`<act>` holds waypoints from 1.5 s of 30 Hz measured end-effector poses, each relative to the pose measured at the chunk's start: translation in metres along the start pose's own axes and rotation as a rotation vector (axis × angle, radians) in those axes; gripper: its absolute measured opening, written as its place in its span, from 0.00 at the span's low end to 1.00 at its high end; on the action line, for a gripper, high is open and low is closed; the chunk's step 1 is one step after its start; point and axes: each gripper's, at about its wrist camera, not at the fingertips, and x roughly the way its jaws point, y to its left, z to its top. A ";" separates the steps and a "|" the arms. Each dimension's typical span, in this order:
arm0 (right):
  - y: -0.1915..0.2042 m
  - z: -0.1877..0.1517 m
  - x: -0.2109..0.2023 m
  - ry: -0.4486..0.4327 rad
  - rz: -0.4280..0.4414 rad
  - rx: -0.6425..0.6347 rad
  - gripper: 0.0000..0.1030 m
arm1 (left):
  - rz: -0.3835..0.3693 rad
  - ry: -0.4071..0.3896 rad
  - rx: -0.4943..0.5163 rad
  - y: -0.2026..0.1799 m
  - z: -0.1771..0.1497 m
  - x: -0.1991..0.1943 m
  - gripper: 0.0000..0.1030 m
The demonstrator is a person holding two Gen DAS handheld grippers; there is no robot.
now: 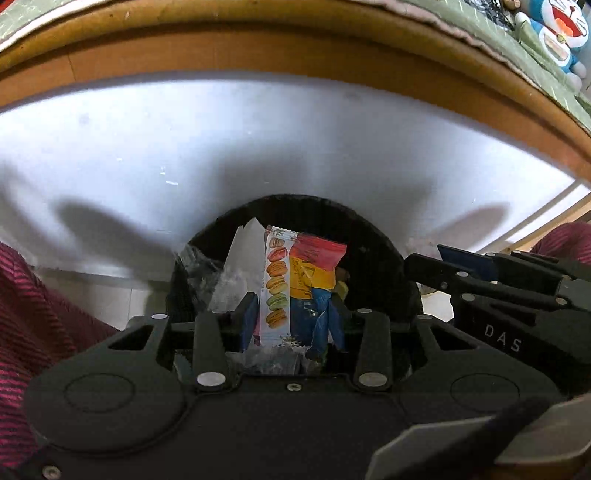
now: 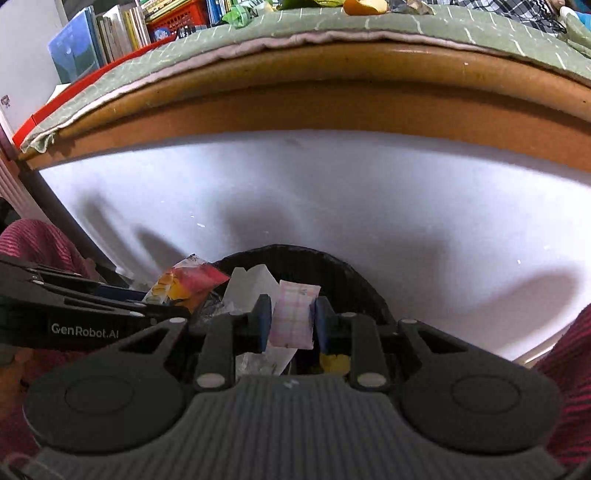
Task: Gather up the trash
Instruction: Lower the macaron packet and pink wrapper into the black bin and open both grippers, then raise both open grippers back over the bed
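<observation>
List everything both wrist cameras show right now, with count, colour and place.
Round black trash bin: one, on floor below both grippers, holding white paper.
Macaron-print snack wrappers: a bunch, red, yellow, blue, in left gripper.
Pink checked sachet: one, in right gripper.
Green quilted cover: one, over the brown wooden edge.
Books: several, upper left.
Left gripper: black, blue pads, over bin.
Right gripper: same.
Maroon striped sleeves: two.

Black grippers (image 1: pixel 291 317), blue pads (image 2: pixel 264 321), silver rivets; maroon striped sleeves (image 1: pixel 40 317)
</observation>
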 end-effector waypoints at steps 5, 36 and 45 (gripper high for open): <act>0.002 0.004 0.005 0.008 0.001 0.001 0.31 | 0.000 0.014 -0.003 0.000 0.003 0.005 0.38; -0.004 0.079 -0.075 -0.341 0.014 -0.063 0.72 | -0.049 -0.338 0.057 -0.002 0.072 -0.097 0.82; -0.024 0.137 -0.063 -0.427 -0.092 -0.049 0.75 | 0.008 -0.563 0.046 0.014 0.155 -0.109 0.86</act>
